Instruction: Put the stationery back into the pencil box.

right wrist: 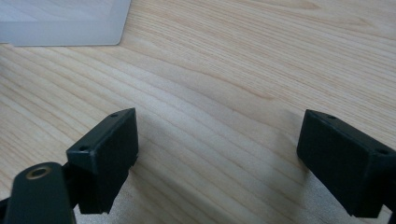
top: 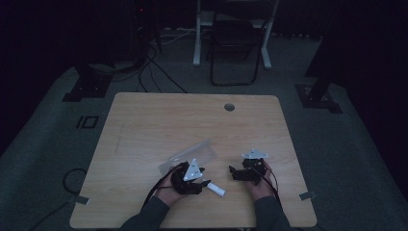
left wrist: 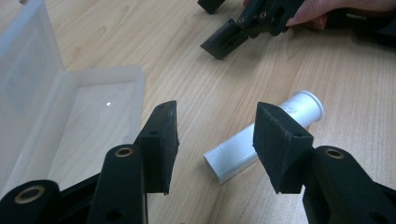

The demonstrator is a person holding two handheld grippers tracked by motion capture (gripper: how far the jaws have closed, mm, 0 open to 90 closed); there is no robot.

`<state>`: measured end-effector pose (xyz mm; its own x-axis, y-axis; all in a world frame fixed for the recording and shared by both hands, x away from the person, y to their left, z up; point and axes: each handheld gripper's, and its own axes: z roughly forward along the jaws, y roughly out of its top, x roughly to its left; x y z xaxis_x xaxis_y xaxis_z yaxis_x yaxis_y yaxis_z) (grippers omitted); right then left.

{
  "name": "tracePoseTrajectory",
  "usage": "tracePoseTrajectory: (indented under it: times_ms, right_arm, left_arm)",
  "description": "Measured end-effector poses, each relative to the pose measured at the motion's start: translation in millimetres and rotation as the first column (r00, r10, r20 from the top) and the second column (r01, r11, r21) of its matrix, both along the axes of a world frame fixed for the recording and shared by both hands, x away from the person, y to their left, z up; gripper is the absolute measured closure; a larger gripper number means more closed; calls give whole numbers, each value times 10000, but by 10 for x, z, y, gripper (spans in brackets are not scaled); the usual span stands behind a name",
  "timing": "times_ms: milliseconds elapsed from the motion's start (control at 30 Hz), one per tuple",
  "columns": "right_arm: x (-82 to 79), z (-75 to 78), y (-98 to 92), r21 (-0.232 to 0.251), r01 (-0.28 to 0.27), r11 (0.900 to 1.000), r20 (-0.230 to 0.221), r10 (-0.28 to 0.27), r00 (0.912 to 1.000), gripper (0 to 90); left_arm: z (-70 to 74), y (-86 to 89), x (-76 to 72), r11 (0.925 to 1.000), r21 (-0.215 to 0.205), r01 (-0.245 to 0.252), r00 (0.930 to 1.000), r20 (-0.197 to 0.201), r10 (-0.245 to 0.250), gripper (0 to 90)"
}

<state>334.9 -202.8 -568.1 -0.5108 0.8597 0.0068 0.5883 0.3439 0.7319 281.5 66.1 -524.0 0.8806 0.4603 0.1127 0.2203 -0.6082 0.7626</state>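
Between the spread jaws of the left gripper lies the white tube, ungripped — closing off-centre could roll it away from the clear box. Right gripper stands apart, empty.

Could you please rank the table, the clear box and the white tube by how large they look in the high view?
1. table
2. clear box
3. white tube
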Motion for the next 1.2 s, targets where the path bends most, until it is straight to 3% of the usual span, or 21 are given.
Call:
tracePoseTrajectory:
  times_ms: [233,367,700,1067,1100,1133,1200]
  right_arm:
    - [0,0,0,-2,-1,10000,2,1,10000,124]
    - [0,0,0,-1,1,10000,-1,-1,10000,124]
    - [0,0,0,-1,-4,10000,1,4,10000,124]
    - [0,0,0,-3,4,10000,-2,-4,10000,124]
    - [0,0,0,-2,5,10000,-3,-5,10000,124]
    - [0,0,0,-3,4,10000,-1,-4,10000,124]
    - [0,0,0,-3,3,10000,-1,-3,10000,124]
  left_arm:
    - [-45,-22,10,9999,-6,149,9998,-144,-149,498]
    - [-77,-88,2,9983,141,565,9982,-211,-562,474]
    - [-155,-187,34,9955,182,934,9942,-558,-922,456]
    - [-247,-260,25,9905,589,1241,9893,-840,-1189,474]
    - [-251,-264,26,9902,649,1233,9893,-859,-1176,479]
    - [-268,-274,28,9882,986,1173,9901,-889,-1087,503]
    - [-281,-278,30,9876,1063,1153,9901,-918,-1057,513]
